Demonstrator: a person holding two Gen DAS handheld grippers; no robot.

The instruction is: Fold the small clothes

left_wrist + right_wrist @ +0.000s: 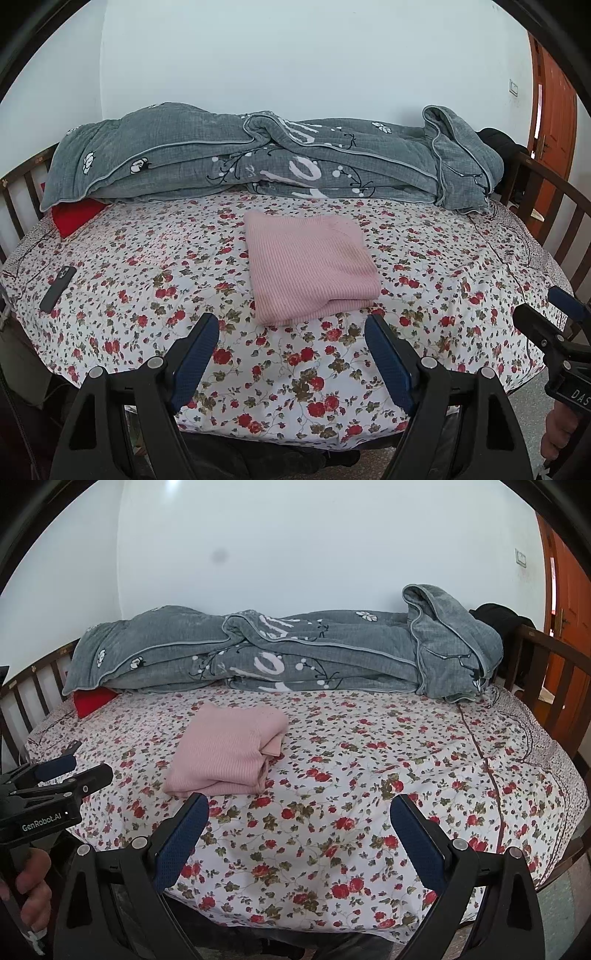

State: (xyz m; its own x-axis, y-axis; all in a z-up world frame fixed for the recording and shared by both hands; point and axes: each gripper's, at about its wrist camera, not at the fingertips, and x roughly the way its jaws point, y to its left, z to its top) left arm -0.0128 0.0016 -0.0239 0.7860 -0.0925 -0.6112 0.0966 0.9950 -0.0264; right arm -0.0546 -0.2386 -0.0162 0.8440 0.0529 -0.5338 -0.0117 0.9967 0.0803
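A pink ribbed knit garment lies folded into a neat rectangle in the middle of the bed; the right wrist view has the same pink garment left of centre. My left gripper hovers open over the near part of the bed, just short of the garment's front edge, with nothing between its blue pads. My right gripper is open too, empty, to the right of the garment. Each gripper shows at the edge of the other's view, held by a hand.
The bed carries a white sheet with red flowers. A rumpled grey quilt lies along the wall, a red cushion under its left end. A dark phone rests at the left. Wooden rails flank the bed; an orange door stands at the right.
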